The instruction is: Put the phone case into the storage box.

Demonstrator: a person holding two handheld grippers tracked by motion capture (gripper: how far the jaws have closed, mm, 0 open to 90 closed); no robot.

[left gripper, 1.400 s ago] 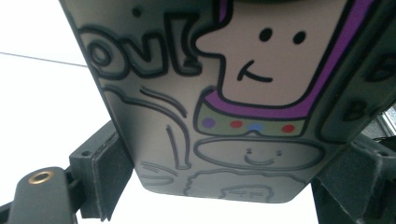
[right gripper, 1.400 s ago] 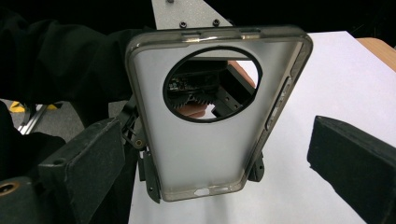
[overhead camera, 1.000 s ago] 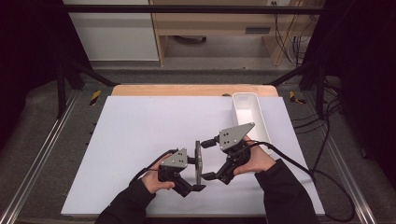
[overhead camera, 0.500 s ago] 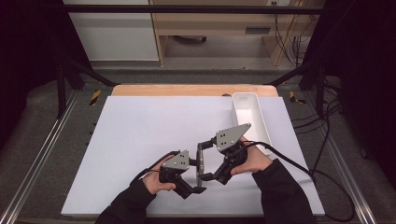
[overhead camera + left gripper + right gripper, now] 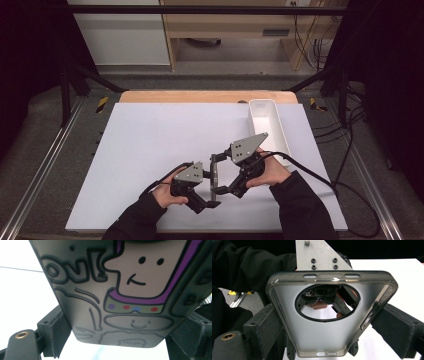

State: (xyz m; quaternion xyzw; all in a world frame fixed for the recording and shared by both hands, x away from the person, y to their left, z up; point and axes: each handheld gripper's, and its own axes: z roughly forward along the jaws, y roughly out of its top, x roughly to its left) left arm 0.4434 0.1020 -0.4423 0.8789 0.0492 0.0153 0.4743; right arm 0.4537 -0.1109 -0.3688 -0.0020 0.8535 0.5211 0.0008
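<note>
Grey phone case (image 5: 332, 337) btwn both grippers' jaws

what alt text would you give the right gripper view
A translucent grey phone case, inner side facing the camera with a large round camera cutout, is clamped between the right claw and its two black jaws. Through the cutout and behind the case, the left claw faces it over a white table.

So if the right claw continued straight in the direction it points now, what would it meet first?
Probably the left claw. The right claw points toward it, with the phone case held between them. Through the case's round hole, the right gripper view shows the other gripper directly ahead, though the depth is unclear.
</note>
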